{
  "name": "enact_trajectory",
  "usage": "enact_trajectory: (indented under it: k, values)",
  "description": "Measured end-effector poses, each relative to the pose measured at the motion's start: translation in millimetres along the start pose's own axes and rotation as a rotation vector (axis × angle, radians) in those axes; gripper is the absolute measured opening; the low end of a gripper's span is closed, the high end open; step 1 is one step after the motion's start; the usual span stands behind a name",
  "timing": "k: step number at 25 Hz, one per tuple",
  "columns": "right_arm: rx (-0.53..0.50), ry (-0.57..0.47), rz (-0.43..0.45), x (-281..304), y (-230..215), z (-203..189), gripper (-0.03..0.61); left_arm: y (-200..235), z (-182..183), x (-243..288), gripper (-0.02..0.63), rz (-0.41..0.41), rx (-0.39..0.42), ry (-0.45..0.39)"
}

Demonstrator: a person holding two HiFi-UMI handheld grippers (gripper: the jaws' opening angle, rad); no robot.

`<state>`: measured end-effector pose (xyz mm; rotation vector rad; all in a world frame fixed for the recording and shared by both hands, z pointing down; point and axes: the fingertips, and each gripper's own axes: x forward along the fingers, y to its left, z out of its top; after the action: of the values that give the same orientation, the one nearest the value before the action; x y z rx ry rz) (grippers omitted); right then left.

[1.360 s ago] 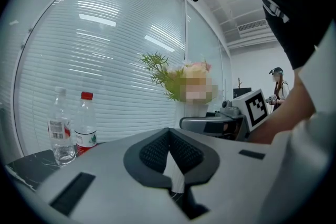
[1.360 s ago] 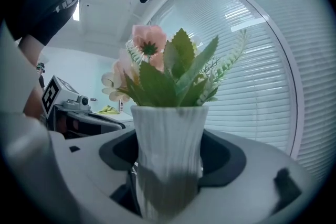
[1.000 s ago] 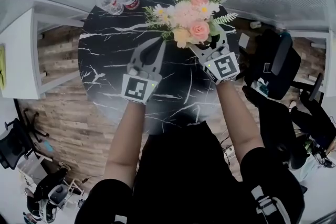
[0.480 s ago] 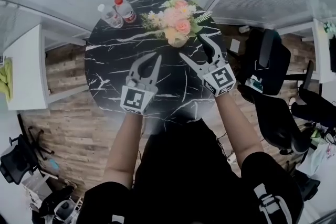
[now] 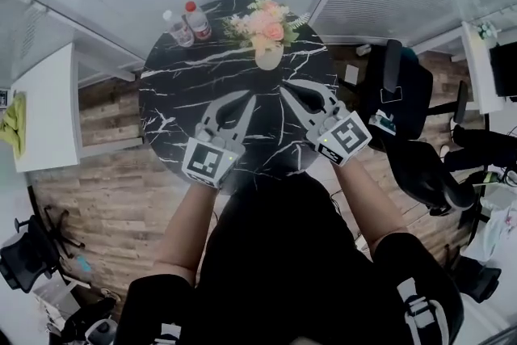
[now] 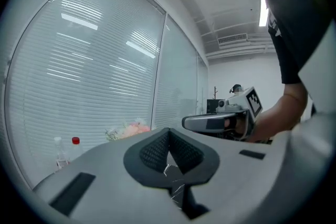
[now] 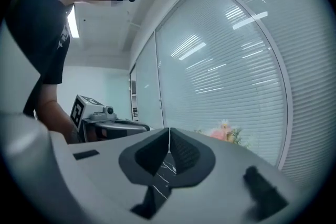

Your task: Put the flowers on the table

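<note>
Fingers (image 6: 153, 153) of the left gripper (image 5: 243, 98) are pressed together at the tips with nothing between them, and those of the right gripper (image 5: 291, 87) are likewise closed and empty. Both grippers are held side by side over the near half of the round black marble worktop (image 5: 174, 105), apart from each other and pointing towards its far side. The flowers (image 5: 263, 22), pink and peach with green sprigs, stand upright in a pale vase (image 5: 269, 57) on the far part of the worktop, well clear of both grippers. Two bottles (image 5: 188, 23), one red-capped, stand just left of the flowers near the far edge. A dark chair (image 5: 400, 89) sits beside the worktop on the right. In each gripper view the flowers show low against the blinds (image 6: 94, 60).
</note>
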<state>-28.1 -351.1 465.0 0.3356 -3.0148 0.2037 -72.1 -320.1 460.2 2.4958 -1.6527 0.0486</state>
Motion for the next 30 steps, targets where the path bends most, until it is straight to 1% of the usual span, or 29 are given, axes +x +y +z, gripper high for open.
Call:
enact_trajectory:
  k: [4,8,12,25,30]
  values:
    - [-0.031,-0.02,0.01,-7,24,21,0.02,-13,17,-13,0.012,-0.019,0.0,-0.001]
    - [-0.049,-0.03,0.006,-8,34,29,0.02,-14,25,-17,0.012,-0.021,0.006,-0.014]
    - [-0.068,-0.028,-0.016,-11,36,29,0.02,-17,34,-19,0.012,-0.026,0.019,-0.04]
    - [-0.078,-0.046,-0.051,-17,34,37,0.018,-16,36,-20,0.012,-0.037,0.026,-0.028]
    - [-0.085,-0.05,-0.052,-19,36,38,0.018,-19,37,-20,0.012,-0.042,0.024,-0.042]
